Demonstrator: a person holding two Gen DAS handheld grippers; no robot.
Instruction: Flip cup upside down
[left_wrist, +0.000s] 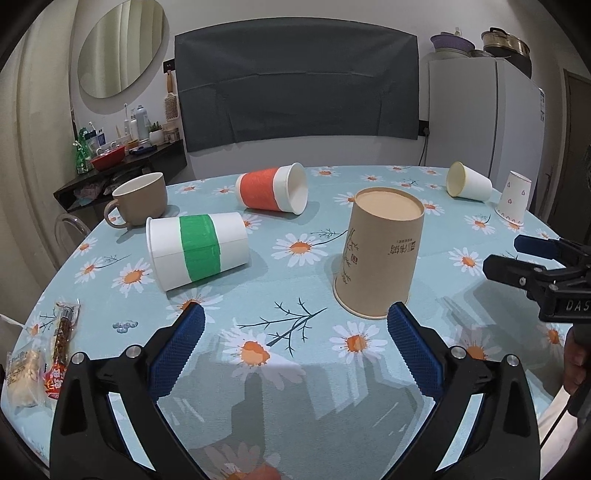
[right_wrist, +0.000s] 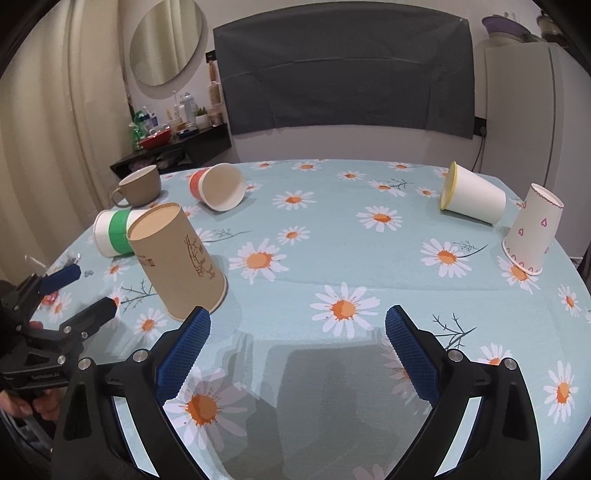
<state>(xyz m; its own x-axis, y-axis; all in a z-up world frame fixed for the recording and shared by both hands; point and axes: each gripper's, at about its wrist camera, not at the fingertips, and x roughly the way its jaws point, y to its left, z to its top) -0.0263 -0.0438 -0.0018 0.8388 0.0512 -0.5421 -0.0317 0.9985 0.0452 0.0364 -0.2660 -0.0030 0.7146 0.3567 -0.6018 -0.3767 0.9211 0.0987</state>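
A brown paper cup (left_wrist: 380, 251) stands upside down on the daisy tablecloth, just beyond my left gripper's right finger; it also shows in the right wrist view (right_wrist: 177, 258). My left gripper (left_wrist: 295, 314) is open and empty, low over the table. My right gripper (right_wrist: 297, 317) is open and empty; it shows at the right edge of the left wrist view (left_wrist: 506, 254). A green-banded cup (left_wrist: 197, 254), an orange-banded cup (left_wrist: 273, 188) and a white cup (left_wrist: 467, 182) lie on their sides. A heart-print cup (left_wrist: 513, 203) stands upside down. A tan mug (left_wrist: 140, 199) stands upright.
Wrapped snacks (left_wrist: 40, 362) lie at the table's left edge. A dark shelf (left_wrist: 122, 162) with bottles and a red bowl stands behind the table on the left, a white fridge (left_wrist: 484, 118) on the right. The tablecloth (left_wrist: 295, 295) covers a round table.
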